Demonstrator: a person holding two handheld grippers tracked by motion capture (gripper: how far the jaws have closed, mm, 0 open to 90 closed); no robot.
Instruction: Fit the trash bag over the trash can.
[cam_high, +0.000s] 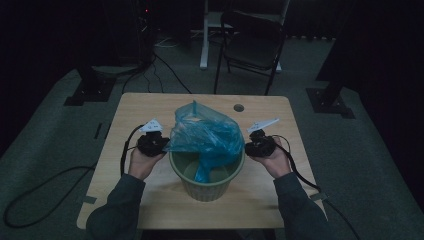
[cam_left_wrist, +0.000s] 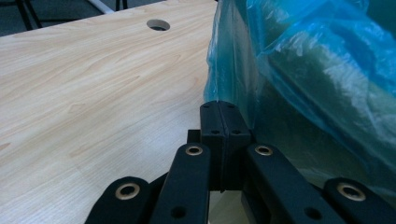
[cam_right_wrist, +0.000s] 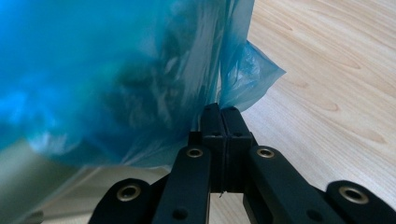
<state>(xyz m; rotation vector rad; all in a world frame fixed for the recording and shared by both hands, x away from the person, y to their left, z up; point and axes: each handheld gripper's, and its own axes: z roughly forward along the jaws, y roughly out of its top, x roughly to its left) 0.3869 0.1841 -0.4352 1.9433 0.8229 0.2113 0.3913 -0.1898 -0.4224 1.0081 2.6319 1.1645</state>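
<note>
I've got a blue plastic bag (cam_high: 206, 136) stretched between both grippers over a green ribbed bin (cam_high: 206, 181) that sits mid-worktop, toward the near edge. Left gripper (cam_high: 165, 145) is clamped tight on the bag's left edge, jaws pressed together with film pinched at the tips; in the left gripper view (cam_left_wrist: 224, 112) the bag (cam_left_wrist: 317, 79) drapes just right of the jaws. Right gripper (cam_high: 247, 148) is likewise closed on the bag's right edge, and in the right gripper view (cam_right_wrist: 222, 114) a corner of the bag (cam_right_wrist: 247, 70) sticks out past the tips. Part of the bag hangs down inside the bin, the rest bunches up above the rim. The wooden worktop (cam_high: 135, 115) has a round cable hole (cam_high: 238, 107) at the far side. A dark folding chair (cam_high: 252, 42) stands beyond the worktop.
</note>
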